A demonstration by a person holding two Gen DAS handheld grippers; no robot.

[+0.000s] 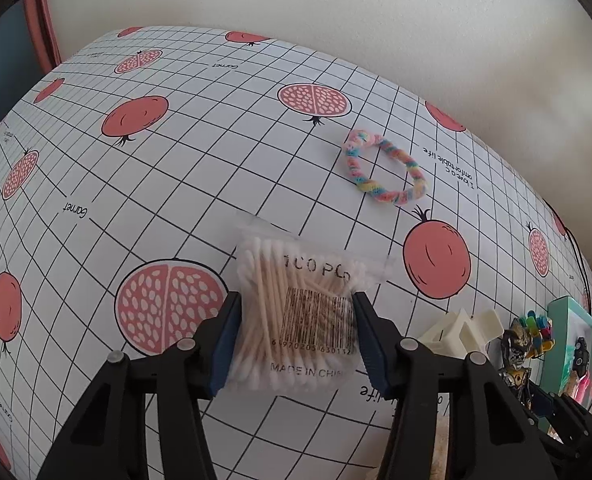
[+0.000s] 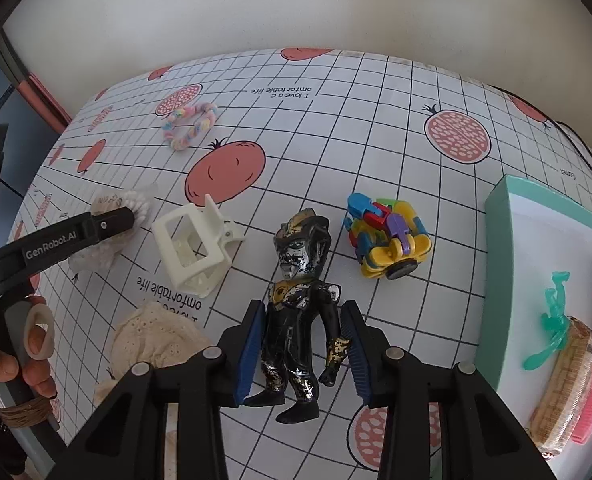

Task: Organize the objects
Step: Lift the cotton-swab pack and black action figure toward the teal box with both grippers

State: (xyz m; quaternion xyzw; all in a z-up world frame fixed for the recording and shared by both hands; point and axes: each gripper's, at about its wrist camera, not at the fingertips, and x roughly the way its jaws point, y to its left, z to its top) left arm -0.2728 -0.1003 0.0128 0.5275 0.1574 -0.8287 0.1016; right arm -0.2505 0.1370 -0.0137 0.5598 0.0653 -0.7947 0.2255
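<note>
Hair clip [image 2: 195, 245] left of figurine [image 2: 300, 312], toy vehicle [image 2: 388, 236] right.

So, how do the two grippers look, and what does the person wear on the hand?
Both grippers are black plastic with ribbed blue pads and round grey rivets: the left gripper and the right gripper. In the right wrist view, the left gripper's arm reads "GenRobot.AI" in white. The hand wears a pale ring-like loop on one finger, a brown cord wrist wrap and a dark dotted sleeve.
</note>
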